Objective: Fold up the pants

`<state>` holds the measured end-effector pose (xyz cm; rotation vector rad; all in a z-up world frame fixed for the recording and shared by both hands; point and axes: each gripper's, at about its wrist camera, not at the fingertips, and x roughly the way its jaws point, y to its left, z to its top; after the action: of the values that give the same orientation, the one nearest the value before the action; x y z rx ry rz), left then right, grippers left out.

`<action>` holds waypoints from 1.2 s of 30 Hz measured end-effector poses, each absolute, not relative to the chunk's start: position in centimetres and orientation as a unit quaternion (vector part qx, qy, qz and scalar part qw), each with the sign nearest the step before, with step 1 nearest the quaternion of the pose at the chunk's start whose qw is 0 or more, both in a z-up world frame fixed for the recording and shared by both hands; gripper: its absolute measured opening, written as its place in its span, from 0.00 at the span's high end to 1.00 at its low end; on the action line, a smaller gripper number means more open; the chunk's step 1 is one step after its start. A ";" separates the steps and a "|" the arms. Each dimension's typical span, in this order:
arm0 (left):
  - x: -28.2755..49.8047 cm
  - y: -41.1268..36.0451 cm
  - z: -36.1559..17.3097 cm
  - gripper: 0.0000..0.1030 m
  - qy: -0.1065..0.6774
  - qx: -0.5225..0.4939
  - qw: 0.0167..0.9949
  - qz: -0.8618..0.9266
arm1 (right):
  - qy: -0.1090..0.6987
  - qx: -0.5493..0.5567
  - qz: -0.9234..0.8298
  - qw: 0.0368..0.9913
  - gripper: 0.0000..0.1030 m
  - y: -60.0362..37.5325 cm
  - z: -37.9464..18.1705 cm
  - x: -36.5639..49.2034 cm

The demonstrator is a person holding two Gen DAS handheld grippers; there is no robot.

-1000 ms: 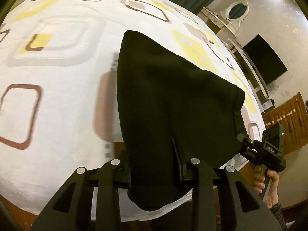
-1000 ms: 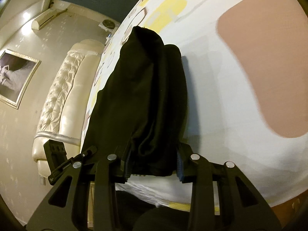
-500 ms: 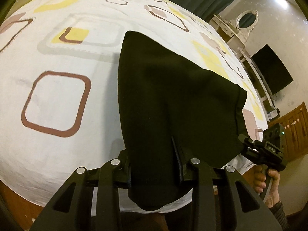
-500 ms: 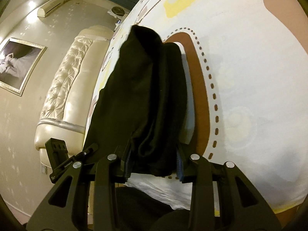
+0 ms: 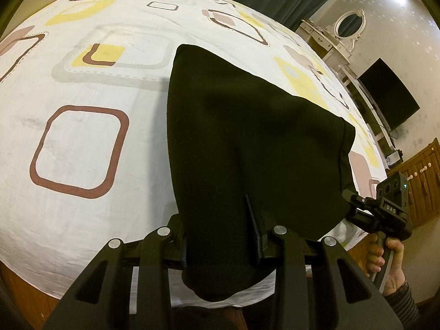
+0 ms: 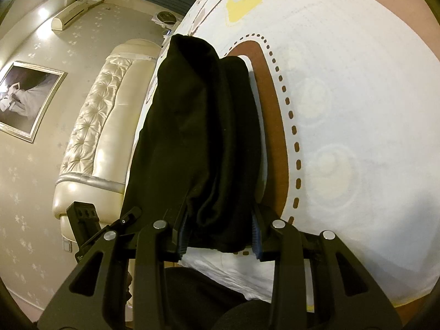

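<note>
**Both grippers clamped on the pants at the near bed edge**

Left gripper (image 5: 222,247): jaws closed on a thick bunch of the black pants (image 5: 247,143), fabric fills the whole gap and a lobe hangs below the fingers past the near edge of the bed (image 5: 77,220). Right gripper (image 6: 217,236): same, pads pressed on a gathered bundle of the pants (image 6: 203,137), cloth wedged between both blue pads.

Pants lie on the patterned bedsheet, running from the near edge toward the middle of the bed; far end tapers to a rounded corner. In the left wrist view the right gripper (image 5: 354,206) shows at the pants' right corner, at the near edge, with a hand (image 5: 390,258) on its handle and a striped sleeve (image 5: 404,299) below.

In the right wrist view the left gripper (image 6: 129,216) is partly visible just left of the pants; its jaw state can't be told from there. Cream tufted headboard (image 6: 90,137) beyond the bed's left edge. TV (image 5: 385,93) on the wall past the bed's right side
</note>
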<state>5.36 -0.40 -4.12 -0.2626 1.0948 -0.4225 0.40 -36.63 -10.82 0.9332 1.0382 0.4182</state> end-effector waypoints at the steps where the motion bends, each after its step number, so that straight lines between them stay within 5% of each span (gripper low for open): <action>1: 5.3 -0.4 -4.1 0.66 0.515 -0.124 0.824 -0.199 | 0.474 0.427 0.191 0.746 0.66 -36.6 -10.8 0.4; 12: 5.5 2.7 -4.0 0.26 0.489 -0.188 0.816 -0.245 | 0.455 0.437 0.205 0.748 0.40 -38.2 -10.0 0.6; 16: 8.1 3.4 -3.7 0.24 0.473 -0.215 0.817 -0.250 | 0.441 0.444 0.199 0.754 0.32 -39.7 -9.7 2.5; 28: 16.8 1.3 -6.8 0.23 0.512 -0.254 0.775 -0.270 | 0.447 0.464 0.192 0.740 0.28 -39.8 -11.0 11.3; 29: 17.2 1.4 -7.4 0.27 0.522 -0.263 0.764 -0.272 | 0.451 0.464 0.193 0.738 0.28 -39.5 -11.2 11.6; 30: 17.5 1.4 -7.9 0.44 0.530 -0.267 0.758 -0.270 | 0.452 0.464 0.195 0.736 0.32 -39.4 -11.3 11.9; 31: 17.8 1.3 -8.5 0.51 0.542 -0.268 0.749 -0.271 | 0.458 0.459 0.198 0.735 0.42 -39.1 -11.4 12.2; 33: 18.0 1.7 -9.0 0.63 0.543 -0.279 0.743 -0.273 | 0.473 0.436 0.188 0.742 0.60 -38.6 -11.5 12.4; 36: 17.5 1.6 -8.4 0.70 0.533 -0.261 0.759 -0.270 | 0.468 0.425 0.194 0.750 0.69 -38.6 -11.4 12.3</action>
<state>17.52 1.63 -8.41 -0.5682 1.1604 -0.5877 12.28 -38.60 -11.36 0.9282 1.0232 0.4248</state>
